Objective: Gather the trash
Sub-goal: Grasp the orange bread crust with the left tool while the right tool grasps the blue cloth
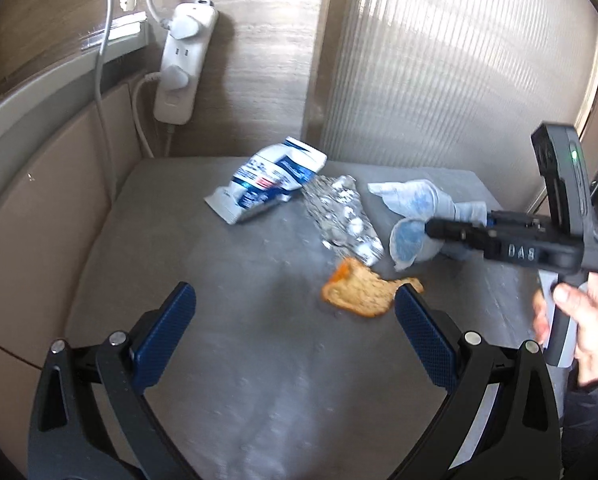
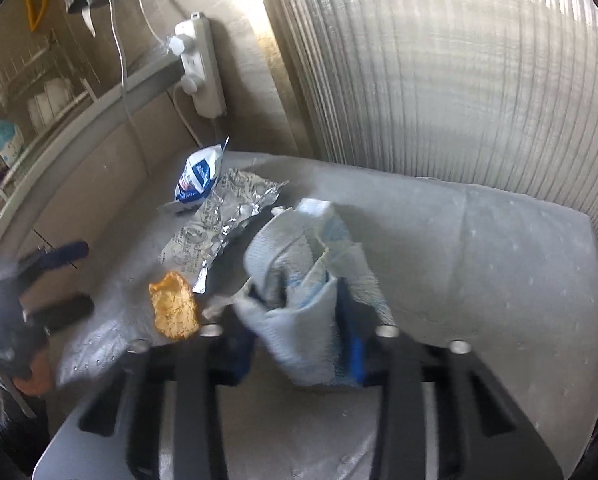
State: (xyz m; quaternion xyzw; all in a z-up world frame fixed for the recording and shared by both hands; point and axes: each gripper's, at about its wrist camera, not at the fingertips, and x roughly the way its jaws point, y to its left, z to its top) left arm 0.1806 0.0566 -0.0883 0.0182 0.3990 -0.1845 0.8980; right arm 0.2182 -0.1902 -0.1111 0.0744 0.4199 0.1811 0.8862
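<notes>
Left gripper [image 1: 295, 312]: closest thing to the lens, blue pads spread wide with nothing between them, hanging over the grey table [image 1: 219, 360]
Bread slice [image 1: 359, 294]: toasted-looking piece with an orange edge, flat on the table just past the left gripper's right-hand pad, not touched by it
Right gripper [image 2: 299, 304]: clamped down on the crumpled paper towel [image 2: 295, 276], which bunches up between the blue pads; from the left wrist view the towel [image 1: 413, 204] sticks out past the tips
Hand [image 1: 579, 320]: wrapped round the right gripper's handle at the right edge, dark sleeve below it
Foil wrapper [image 1: 339, 216]: silver, crinkled, lying flat between the towel and the blue and white packet, near corner just beside the bread
Blue and white packet [image 1: 267, 180]: crumpled, toward the back of the table, touching the foil's far end
Power strip [image 1: 183, 64]: white, on the wall behind, two plugs in it, cables [image 1: 103, 40] hanging nearby
Ribbed panel [image 1: 459, 60]: translucent, along the right side behind the table
</notes>
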